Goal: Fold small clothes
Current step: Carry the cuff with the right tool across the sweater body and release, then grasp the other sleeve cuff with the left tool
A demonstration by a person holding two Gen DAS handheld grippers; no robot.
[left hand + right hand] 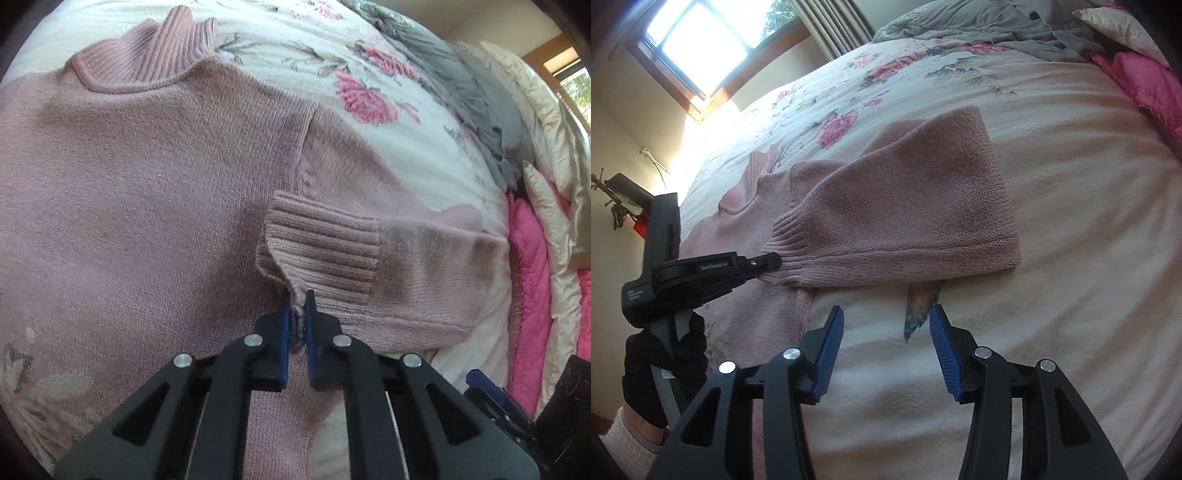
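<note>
Left wrist view: left claw (298, 317) clamped on ribbed cuff (325, 247) of pink sweater (129, 192), sleeve running right across frame. Right wrist view: right claw (886, 347) agape, empty, below sleeve (905, 206) on bed (1071, 258).

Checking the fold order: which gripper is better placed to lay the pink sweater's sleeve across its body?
Left. The left gripper is already shut on the sleeve cuff; the right gripper hangs open over the bedspread.

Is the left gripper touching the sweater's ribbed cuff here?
Touching. The left wrist view shows the left gripper shut on a corner of the ribbed cuff, with pink knit pinched between its blue pads.
</note>
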